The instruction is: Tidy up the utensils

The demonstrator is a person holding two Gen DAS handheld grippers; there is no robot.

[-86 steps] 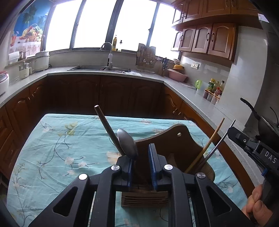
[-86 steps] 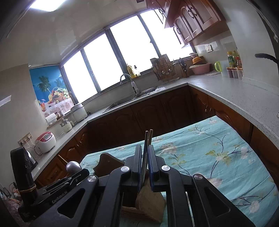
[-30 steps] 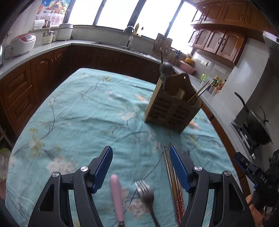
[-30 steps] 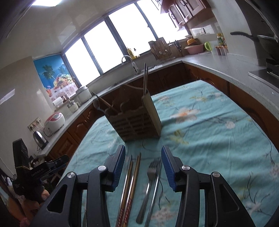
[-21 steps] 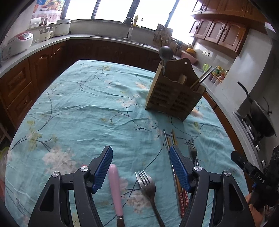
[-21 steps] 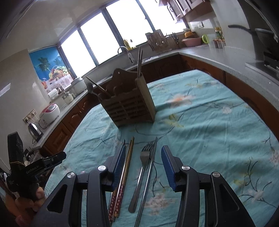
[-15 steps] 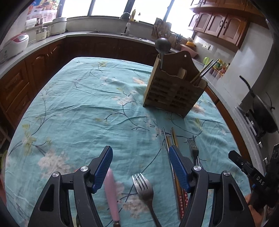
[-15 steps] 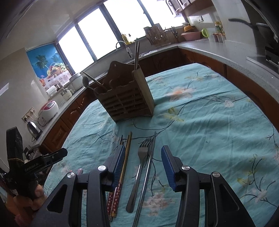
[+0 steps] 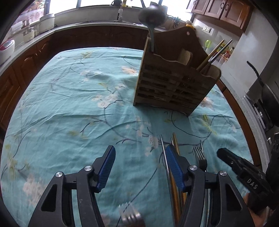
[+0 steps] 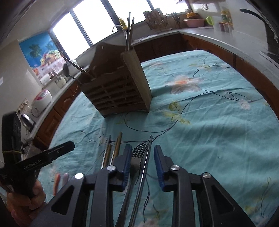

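A wooden utensil holder (image 9: 174, 83) (image 10: 120, 90) stands on the teal floral tablecloth (image 9: 69, 108). It holds a ladle (image 9: 151, 15) and chopsticks (image 9: 216, 52). My left gripper (image 9: 139, 160) is open and empty low over the cloth; a fork (image 9: 130, 217) lies blurred below it, and chopsticks (image 9: 174, 174) lie by its right finger. My right gripper (image 10: 141, 157) is open, with a fork (image 10: 137, 157) and a metal chopstick (image 10: 146, 162) lying between its fingers. More chopsticks (image 10: 113, 150) lie to their left.
A pink-handled utensil (image 10: 57, 181) lies at the cloth's left. Wooden cabinets and a grey counter (image 10: 218, 36) ring the table. A rice cooker (image 10: 41, 101) stands on the left counter, a black pan (image 9: 266, 94) at the right.
Both grippers, open since letting go of the ladle and chopsticks in the holder, have dropped lower and moved forward over the utensils lying on the cloth. The right gripper now straddles the fork and metal chopstick.
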